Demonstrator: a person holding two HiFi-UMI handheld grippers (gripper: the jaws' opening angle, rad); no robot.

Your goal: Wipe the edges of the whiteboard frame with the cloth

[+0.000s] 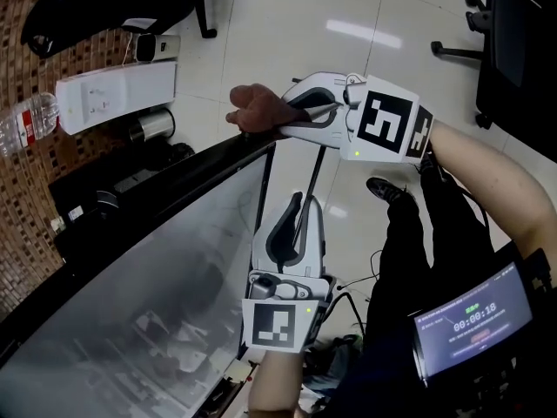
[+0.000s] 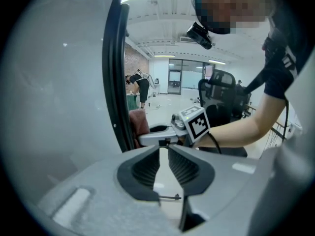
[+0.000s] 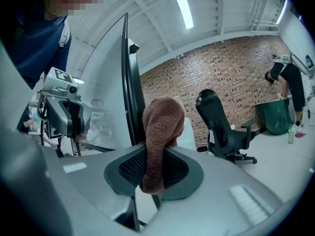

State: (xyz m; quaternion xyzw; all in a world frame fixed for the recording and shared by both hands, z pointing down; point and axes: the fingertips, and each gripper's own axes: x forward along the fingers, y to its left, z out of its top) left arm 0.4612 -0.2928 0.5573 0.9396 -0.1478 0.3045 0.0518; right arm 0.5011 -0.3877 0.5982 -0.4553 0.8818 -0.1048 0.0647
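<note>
A brown cloth [image 1: 255, 108] is clamped in my right gripper [image 1: 280, 117], which is shut on it and presses it against the top corner of the whiteboard's black frame [image 1: 204, 157]. In the right gripper view the cloth [image 3: 162, 127] hangs folded between the pads of the right gripper [image 3: 156, 152], right beside the frame edge [image 3: 130, 97]. My left gripper [image 1: 294, 202] hovers lower down, next to the board's side edge. Its jaws stand a narrow gap apart with nothing between them, as the left gripper [image 2: 163, 149] shows, and it touches nothing. The frame [image 2: 114, 82] runs upright on its left.
On the floor behind the board lie a white box [image 1: 117, 94], a water bottle [image 1: 26, 120] and a metal flask [image 1: 150, 127]. Office chairs [image 1: 513, 42] [image 3: 221, 127] stand on the tiled floor. A person bends over a green bin [image 3: 273, 114] far off.
</note>
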